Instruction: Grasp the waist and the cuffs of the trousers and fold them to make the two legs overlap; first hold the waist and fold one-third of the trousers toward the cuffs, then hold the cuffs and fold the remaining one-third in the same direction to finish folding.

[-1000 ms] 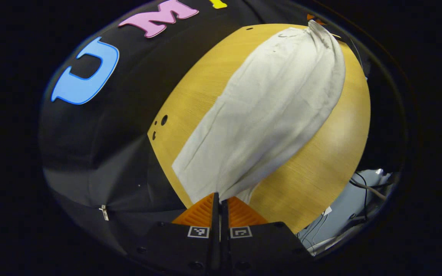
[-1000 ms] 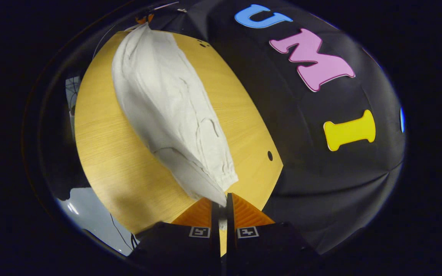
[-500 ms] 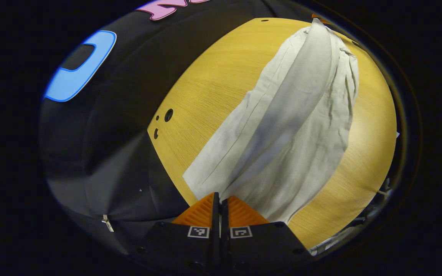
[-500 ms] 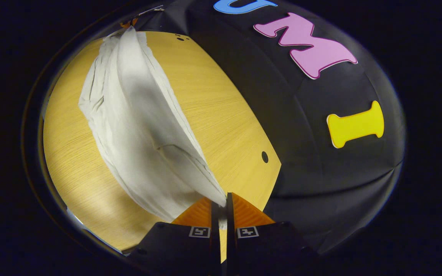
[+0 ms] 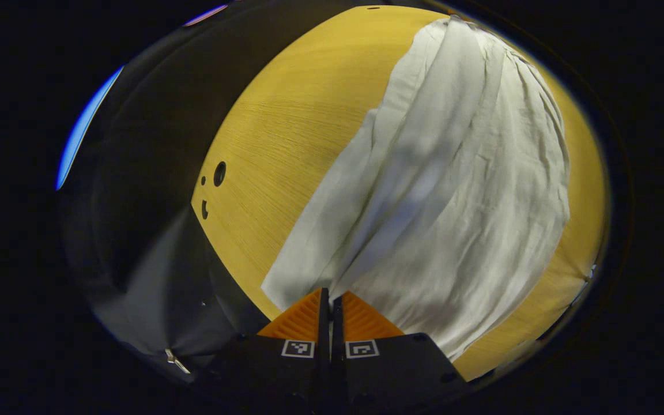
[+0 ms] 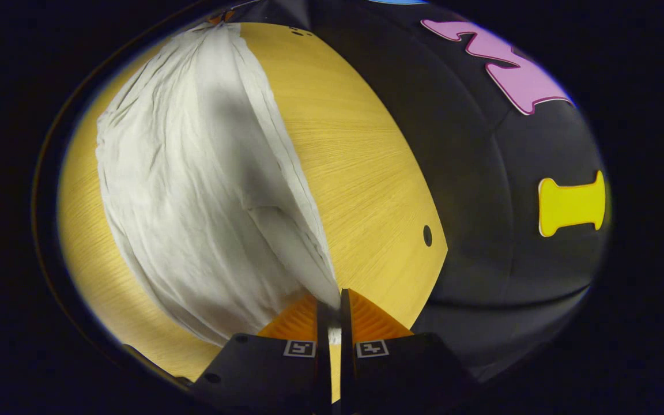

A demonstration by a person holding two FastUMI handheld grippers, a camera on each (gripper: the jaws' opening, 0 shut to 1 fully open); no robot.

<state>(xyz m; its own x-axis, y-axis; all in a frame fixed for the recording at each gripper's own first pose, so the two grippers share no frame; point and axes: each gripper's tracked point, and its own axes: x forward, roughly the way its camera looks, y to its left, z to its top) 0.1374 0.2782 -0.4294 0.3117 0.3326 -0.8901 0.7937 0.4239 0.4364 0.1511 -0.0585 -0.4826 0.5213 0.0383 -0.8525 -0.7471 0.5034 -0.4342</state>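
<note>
Pale grey-white trousers (image 5: 453, 173) lie lengthwise on the round wooden table (image 5: 286, 115). My left gripper (image 5: 329, 295) is shut on one end of them, the cloth rising from the table into its fingers. In the right gripper view the trousers (image 6: 193, 173) spread wide over the table (image 6: 366, 173), and my right gripper (image 6: 335, 297) is shut on the other end, with a strip of cloth showing between its fingers. One layer is lifted and drapes over the layer beneath. Which end is the waist I cannot tell.
The table's edge (image 5: 205, 230) runs close to my left gripper, with small holes (image 5: 219, 173) near it. Another hole (image 6: 427, 235) sits near the edge beside my right gripper. Black cloth wall (image 6: 510, 230) stands behind the table.
Both grippers have carried the held edge across and lower toward the table. The trousers now spread wider and fill more of both views, and more of the lower layer shows.
</note>
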